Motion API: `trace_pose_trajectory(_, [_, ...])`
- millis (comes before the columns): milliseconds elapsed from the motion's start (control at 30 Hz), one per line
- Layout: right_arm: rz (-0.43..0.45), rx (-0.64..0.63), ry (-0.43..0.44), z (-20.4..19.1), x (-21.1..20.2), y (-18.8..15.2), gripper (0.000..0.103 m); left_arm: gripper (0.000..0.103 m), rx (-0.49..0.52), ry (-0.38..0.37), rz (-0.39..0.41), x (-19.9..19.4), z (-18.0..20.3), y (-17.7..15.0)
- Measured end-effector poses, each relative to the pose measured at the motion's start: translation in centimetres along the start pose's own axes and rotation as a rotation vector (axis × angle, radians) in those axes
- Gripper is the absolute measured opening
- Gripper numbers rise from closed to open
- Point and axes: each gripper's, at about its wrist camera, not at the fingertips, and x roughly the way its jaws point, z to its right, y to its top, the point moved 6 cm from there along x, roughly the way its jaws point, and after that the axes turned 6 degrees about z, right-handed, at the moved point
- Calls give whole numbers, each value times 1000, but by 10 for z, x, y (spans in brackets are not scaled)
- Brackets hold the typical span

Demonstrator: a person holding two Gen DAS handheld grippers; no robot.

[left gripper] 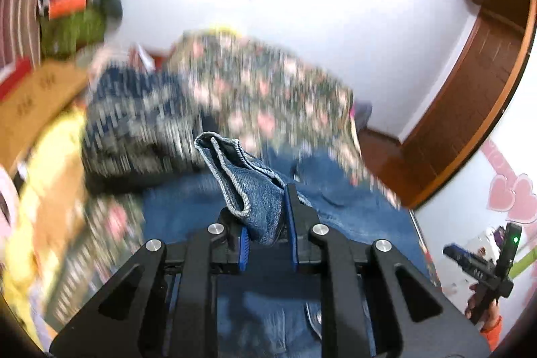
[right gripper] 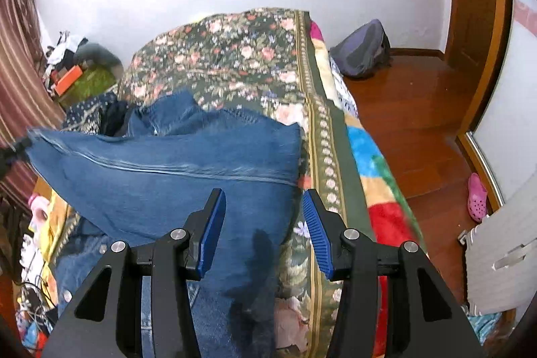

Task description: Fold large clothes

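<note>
- Floral bedspread (right gripper: 235, 56) covered the bed, the blue jeans (right gripper: 161, 183) spread across its near left part.
- Your left gripper (left gripper: 268, 223) pinched a denim edge, apparently a hem.
- Your right gripper (right gripper: 263, 223) stood spread, empty, above the jeans.

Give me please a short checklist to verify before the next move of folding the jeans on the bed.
1. Left gripper has a grip on the jeans hem: ok, denim is bunched between its fingers.
2. Right gripper is free: ok, its fingers stand apart with nothing between them.
3. Jeans are lifted at the left end: ok, the leg is stretched above the bed.
4. Floral bedspread beyond the jeans is free for the fold: ok.
5. Dark patterned garment near the jeans: not ok, it lies close.
6. Jeans lie flat underneath: cannot tell.
</note>
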Motion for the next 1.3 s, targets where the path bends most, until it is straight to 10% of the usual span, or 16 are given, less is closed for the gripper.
trace_pose_trajectory(200, [-90, -12, 30, -12, 28, -24, 49, 18, 54, 60, -15, 5, -25, -1])
trace_pose_trajectory(600, [-169, -12, 27, -7, 37, -47, 54, 28, 19, 126, -423, 80, -102, -156])
trace_pose_trajectory(867, [-189, -20, 28, -7, 26, -49, 54, 55, 41, 190, -429, 69, -109, -154])
trace_pose_trajectory(1300, [-221, -5, 47, -9, -6, -80, 54, 60, 28, 234, -450, 7, -134, -174])
